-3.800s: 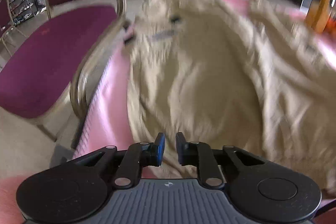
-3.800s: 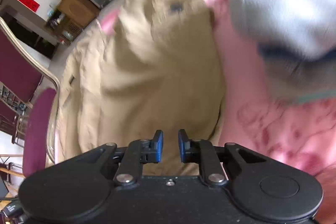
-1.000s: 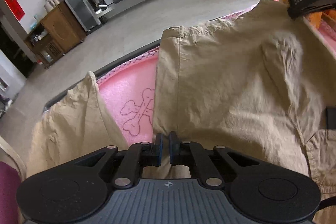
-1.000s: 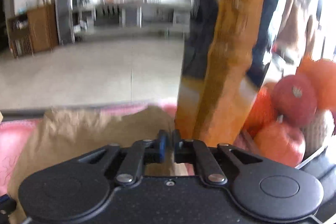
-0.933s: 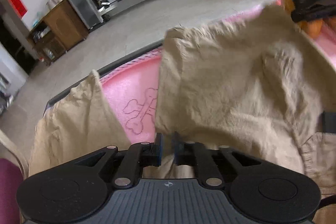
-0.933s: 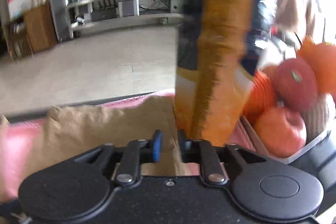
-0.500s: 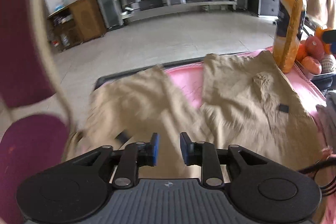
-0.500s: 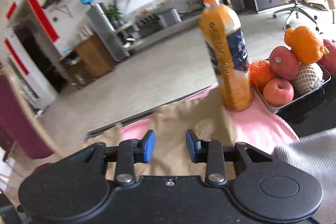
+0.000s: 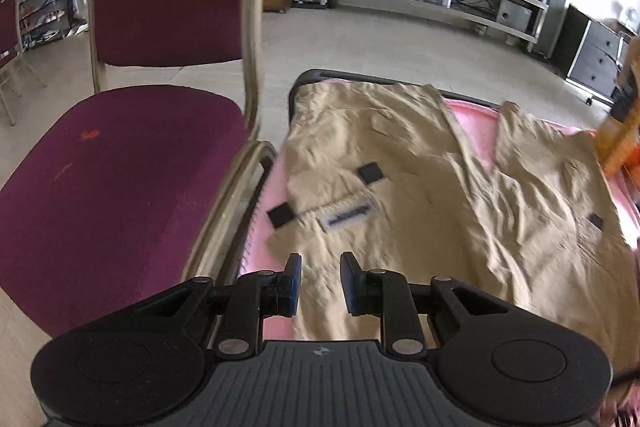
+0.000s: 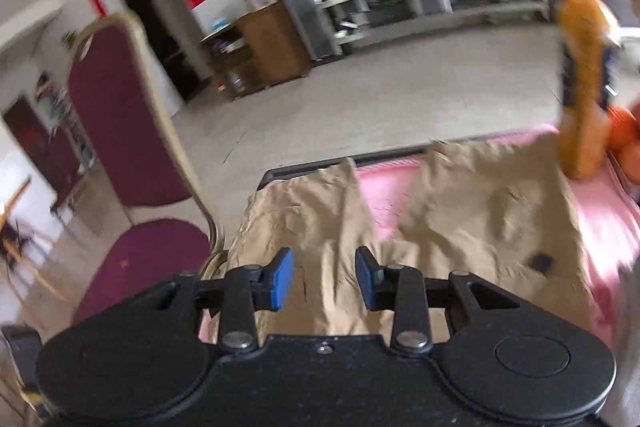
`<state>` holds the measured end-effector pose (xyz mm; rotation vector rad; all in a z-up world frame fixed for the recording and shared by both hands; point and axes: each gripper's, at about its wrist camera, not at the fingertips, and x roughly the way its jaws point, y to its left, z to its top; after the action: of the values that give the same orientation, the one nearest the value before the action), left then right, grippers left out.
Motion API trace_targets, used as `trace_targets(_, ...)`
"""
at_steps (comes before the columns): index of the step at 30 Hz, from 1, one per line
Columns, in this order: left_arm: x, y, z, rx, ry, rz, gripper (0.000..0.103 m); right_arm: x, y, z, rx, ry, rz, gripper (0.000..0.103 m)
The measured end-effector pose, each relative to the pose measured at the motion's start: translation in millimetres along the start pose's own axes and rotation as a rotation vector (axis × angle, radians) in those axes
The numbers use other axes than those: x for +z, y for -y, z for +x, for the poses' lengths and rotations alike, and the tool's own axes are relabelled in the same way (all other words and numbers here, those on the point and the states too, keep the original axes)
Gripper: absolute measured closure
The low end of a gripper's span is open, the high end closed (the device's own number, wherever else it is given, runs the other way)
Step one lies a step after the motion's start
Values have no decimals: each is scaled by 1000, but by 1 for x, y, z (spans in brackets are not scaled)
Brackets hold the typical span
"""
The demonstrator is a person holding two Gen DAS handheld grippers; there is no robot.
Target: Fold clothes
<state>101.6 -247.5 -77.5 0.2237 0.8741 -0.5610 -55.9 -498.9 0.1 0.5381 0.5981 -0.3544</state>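
Now both my grippers, left (image 9: 320,277) and right (image 10: 324,275), have let go and pulled back. The left jaws are closing slightly on nothing, the right stand apart and empty. The khaki trousers (image 9: 420,195) lie spread mid-frame, legs toward the top, ready for folding.

A: Near end of khaki trousers (image 9: 420,203) hidden behind left gripper (image 9: 320,281) housing. White label (image 9: 347,215) on the cloth smeared; print unreadable.

B: Confirmed. Orange bottle (image 9: 620,123) cut off at right edge in left wrist view; cap out of frame.

A: Right wrist view blurred throughout. Same bottle (image 10: 582,87) streaked, label illegible. Fruit (image 10: 626,143) beside it cropped by the edge; kind not determinable.

B: Waist end of trousers (image 10: 480,227) hidden below right gripper (image 10: 324,277) body. Small dark patch (image 10: 541,262) on the cloth too blurred to identify.

A: Purple chair (image 9: 120,163) cropped at top and left. Shelf contents on far wall too small to tell.
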Motion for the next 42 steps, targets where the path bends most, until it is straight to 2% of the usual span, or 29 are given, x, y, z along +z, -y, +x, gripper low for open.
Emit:
trace_targets(5,19,-27,59,-9,-89,-118,79,0,-2,58,-61,-52,-40,68)
trace_targets(7,34,-37,84,-22,-107,-172,73,2,1,82,-86,-69,-42,65)
trace_targets(8,42,-41,96,-28,-106,-190,69,4,3,93,-99,-73,-43,64)
trace_targets(10,58,-46,119,-17,-96,-199,68,10,8,116,-117,-70,-39,56)
trace_targets(14,84,-46,160,-6,-77,-202,69,23,18,163,-131,-61,-36,55)
trace_targets(16,92,-42,175,-21,-59,-187,69,30,23,186,-136,-56,-43,59)
trace_targets(18,98,-35,184,-23,-27,-149,74,38,30,212,-134,-67,-33,65)
trace_targets(19,102,-31,187,-25,-5,-125,79,41,33,225,-129,-79,-19,66)
trace_targets(23,107,-10,195,-98,58,2,84,48,37,273,-118,-107,24,66)
trace_targets(27,106,0,212,-77,34,67,85,52,39,310,-123,-121,53,63)
trace_targets(29,107,0,216,-71,28,71,85,52,40,320,-136,-114,57,63)
trace_targets(30,108,0,216,-69,26,73,85,52,40,324,-142,-107,57,69)
trace_targets(31,109,0,216,-64,22,77,85,52,40,328,-148,-100,56,102)
trace_targets(32,109,2,216,-57,22,83,85,51,37,329,-165,-73,30,102)
trace_targets(34,108,6,215,-40,28,98,84,49,19,318,-219,46,-132,102)
trace_targets(35,108,8,215,-28,32,107,83,46,13,316,-235,71,-189,102)
trace_targets(38,107,12,214,12,43,132,80,41,9,323,-298,20,-249,99)
trace_targets(40,108,13,210,35,40,130,81,43,14,317,-340,-5,-226,86)
trace_targets(42,109,10,201,40,43,124,82,48,24,295,-312,-5,-138,75)
